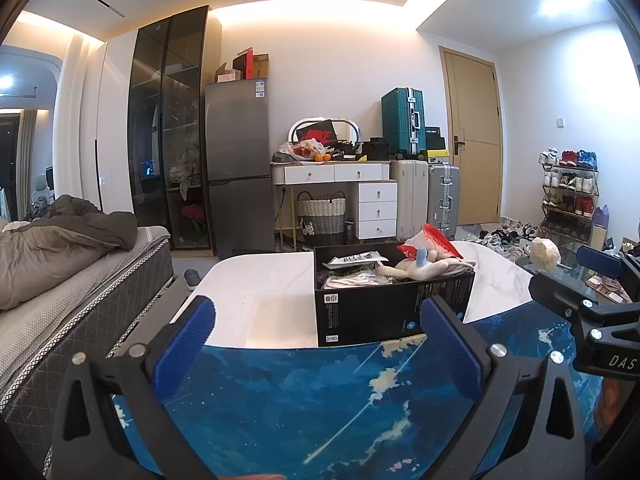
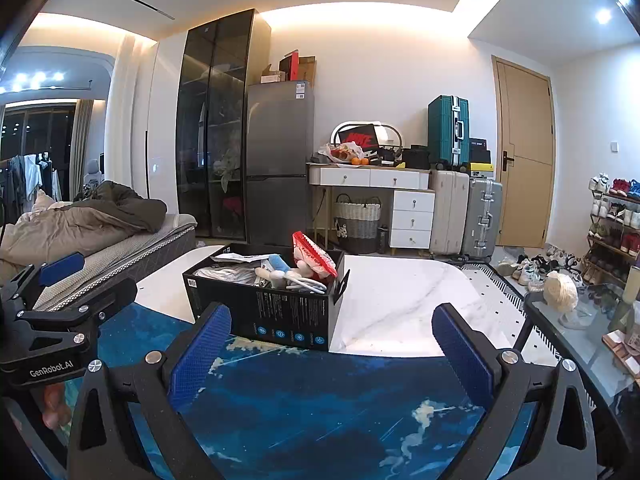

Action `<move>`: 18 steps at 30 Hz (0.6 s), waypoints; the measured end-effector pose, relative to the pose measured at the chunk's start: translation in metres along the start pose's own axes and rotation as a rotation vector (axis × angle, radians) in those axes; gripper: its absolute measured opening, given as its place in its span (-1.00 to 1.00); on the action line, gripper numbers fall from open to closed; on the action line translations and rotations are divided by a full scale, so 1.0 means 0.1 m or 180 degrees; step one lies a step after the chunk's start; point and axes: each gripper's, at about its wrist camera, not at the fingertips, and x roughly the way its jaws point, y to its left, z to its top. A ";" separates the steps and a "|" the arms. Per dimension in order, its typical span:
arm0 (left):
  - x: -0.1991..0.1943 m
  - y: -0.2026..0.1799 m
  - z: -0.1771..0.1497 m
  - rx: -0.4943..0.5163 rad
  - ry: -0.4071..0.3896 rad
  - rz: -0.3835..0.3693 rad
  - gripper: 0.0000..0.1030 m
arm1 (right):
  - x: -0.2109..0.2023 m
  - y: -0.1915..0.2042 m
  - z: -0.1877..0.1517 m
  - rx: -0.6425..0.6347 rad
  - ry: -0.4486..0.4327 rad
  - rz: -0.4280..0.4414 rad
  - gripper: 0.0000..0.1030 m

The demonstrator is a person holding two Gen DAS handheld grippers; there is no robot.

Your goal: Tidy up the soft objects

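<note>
Soft stuff, a plush toy (image 2: 294, 274) and red packet (image 2: 312, 256), sits in the black box (image 2: 280, 320) on your worktop (image 2: 400, 300). Left tongs (image 1: 316, 332) and right tongs (image 2: 332, 340) both gape wide, holding nothing.

Open black cardboard box (image 2: 280, 316) with small printed icons stands upright on the white marble-look tabletop, its near bottom edge touching the blue mat. Inside, heaped above the rim: a cream plush toy with a pale blue part (image 2: 280, 270), a red-and-white crinkled plastic packet (image 2: 314, 258), folded grey-white fabric (image 2: 230, 274).
</note>
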 end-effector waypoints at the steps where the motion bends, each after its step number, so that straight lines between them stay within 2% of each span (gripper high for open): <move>1: 0.00 0.00 0.00 0.0008 -0.0002 0.0000 1.00 | 0.00 0.00 0.00 -0.0001 0.0001 0.0000 0.99; 18: 0.02 0.02 0.01 0.0010 -0.0001 -0.0019 1.00 | 0.01 0.03 0.04 0.0015 -0.0008 -0.0012 0.99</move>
